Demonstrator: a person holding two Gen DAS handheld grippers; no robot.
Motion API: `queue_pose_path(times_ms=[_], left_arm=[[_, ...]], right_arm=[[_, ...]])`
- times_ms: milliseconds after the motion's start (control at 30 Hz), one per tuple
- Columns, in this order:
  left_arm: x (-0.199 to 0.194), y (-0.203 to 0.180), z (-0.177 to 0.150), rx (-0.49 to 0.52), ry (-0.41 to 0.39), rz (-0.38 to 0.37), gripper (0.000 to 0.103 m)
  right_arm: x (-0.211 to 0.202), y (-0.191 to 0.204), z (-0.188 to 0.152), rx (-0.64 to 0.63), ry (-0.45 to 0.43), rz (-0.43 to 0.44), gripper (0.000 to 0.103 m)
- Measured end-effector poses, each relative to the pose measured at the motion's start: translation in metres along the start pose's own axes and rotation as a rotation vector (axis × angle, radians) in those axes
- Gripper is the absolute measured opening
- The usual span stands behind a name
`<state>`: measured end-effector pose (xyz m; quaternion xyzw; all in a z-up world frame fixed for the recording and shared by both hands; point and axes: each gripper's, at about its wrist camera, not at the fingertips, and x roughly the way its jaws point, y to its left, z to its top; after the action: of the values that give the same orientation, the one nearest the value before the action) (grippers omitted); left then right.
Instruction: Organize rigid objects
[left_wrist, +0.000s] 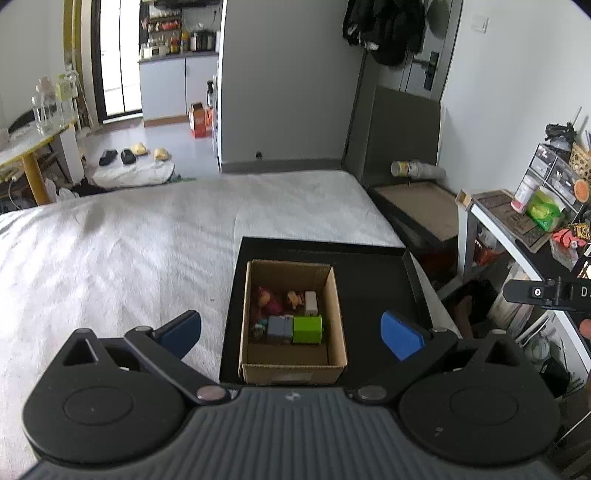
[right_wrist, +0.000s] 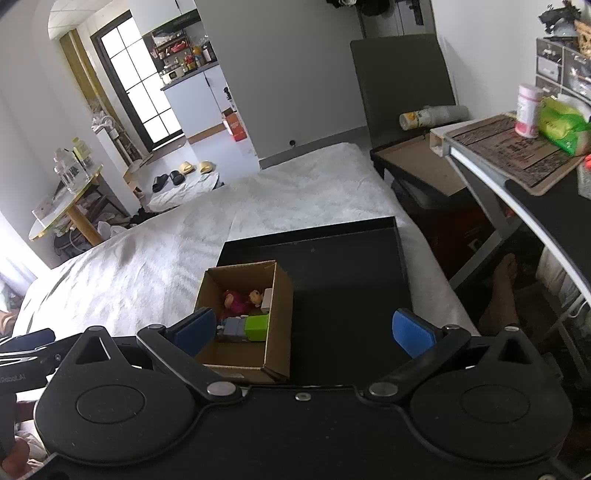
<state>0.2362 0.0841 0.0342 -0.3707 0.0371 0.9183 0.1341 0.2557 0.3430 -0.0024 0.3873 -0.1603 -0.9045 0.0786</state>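
A small cardboard box (left_wrist: 336, 317) stands on a black tray (left_wrist: 373, 266) on the white bed. In it lie a green block (left_wrist: 307, 329), a grey block (left_wrist: 279, 328), a white block (left_wrist: 311, 302), a pink doll (left_wrist: 269, 300) and a small tan figure (left_wrist: 293, 298). My left gripper (left_wrist: 291, 332) is open and empty, held above the box. My right gripper (right_wrist: 304, 330) is open and empty, above the tray just right of the box (right_wrist: 280, 314). The green block (right_wrist: 256, 326), the grey block (right_wrist: 233, 328) and the pink doll (right_wrist: 236, 300) show there too.
The white bed (left_wrist: 129, 236) spreads left and behind the tray (right_wrist: 351, 266). A desk (right_wrist: 517, 155) with a pink canister and a green packet stands at the right. A low brown table (left_wrist: 424, 206) sits beyond the bed's right side. A person's bare foot (right_wrist: 502, 295) rests under the desk.
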Motion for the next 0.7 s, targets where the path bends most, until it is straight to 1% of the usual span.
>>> queue_pose_path(times_ms=[267,467,567,700], left_arm=[[-0.015,-0.005,-0.008,0.010,-0.027,0.025,0.103],[-0.017,-0.006,-0.015,-0.001,-0.041,0.038,0.103],[-0.016,-0.004,-0.020,-0.023,-0.038,0.027,0.103],[-0.014,-0.001,-0.027,-0.023,-0.032,0.035,0.103]], right_arm=[[-0.014,-0.002,-0.013,-0.011,-0.023,-0.042,0.103],[-0.016,0.000,-0.024,-0.032,-0.018,-0.050,0.103],[-0.015,0.003,-0.030,-0.050,-0.008,-0.056,0.103],[-0.013,0.005,-0.036,-0.060,0.007,-0.068,0.103]])
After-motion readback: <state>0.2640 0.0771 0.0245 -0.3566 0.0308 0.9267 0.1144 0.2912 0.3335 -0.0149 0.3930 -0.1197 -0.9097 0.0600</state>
